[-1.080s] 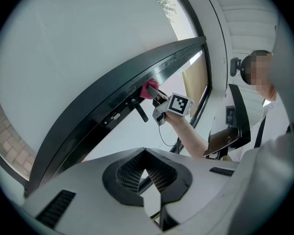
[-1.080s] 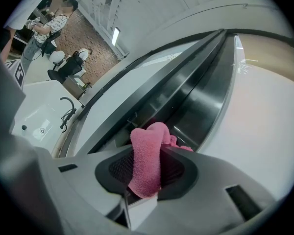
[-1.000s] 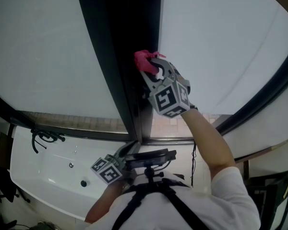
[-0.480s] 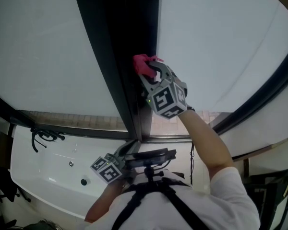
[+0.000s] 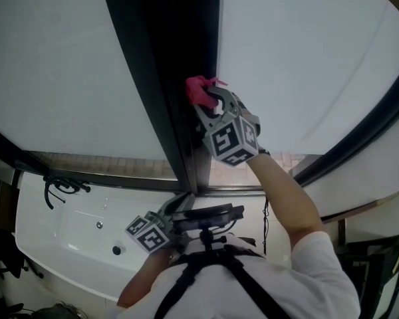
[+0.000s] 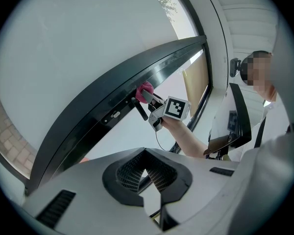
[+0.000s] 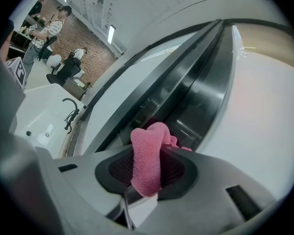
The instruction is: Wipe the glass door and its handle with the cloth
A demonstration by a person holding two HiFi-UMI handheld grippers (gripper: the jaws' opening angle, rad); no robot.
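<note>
My right gripper (image 5: 208, 98) is shut on a pink cloth (image 5: 198, 90) and holds it against the dark door frame (image 5: 176, 72), between two glass panes (image 5: 306, 58). From the left gripper view the cloth (image 6: 145, 90) sits at the top of a black lever handle (image 6: 140, 109), with the right gripper (image 6: 153, 101) just behind it. In the right gripper view the cloth (image 7: 148, 158) hangs folded between the pads of the right gripper (image 7: 147, 174), touching the frame (image 7: 186, 97). My left gripper (image 5: 169, 212) is held low near the person's chest, shut and holding nothing.
A white basin (image 5: 66, 241) with a black tap (image 5: 58, 190) lies below the left pane (image 5: 60, 72). A chest harness (image 5: 209, 258) sits below the left gripper. People (image 7: 49, 26) stand far back in the room in the right gripper view.
The right gripper with the cloth has shifted very slightly left and down along the frame. The left gripper has stayed where it was.
</note>
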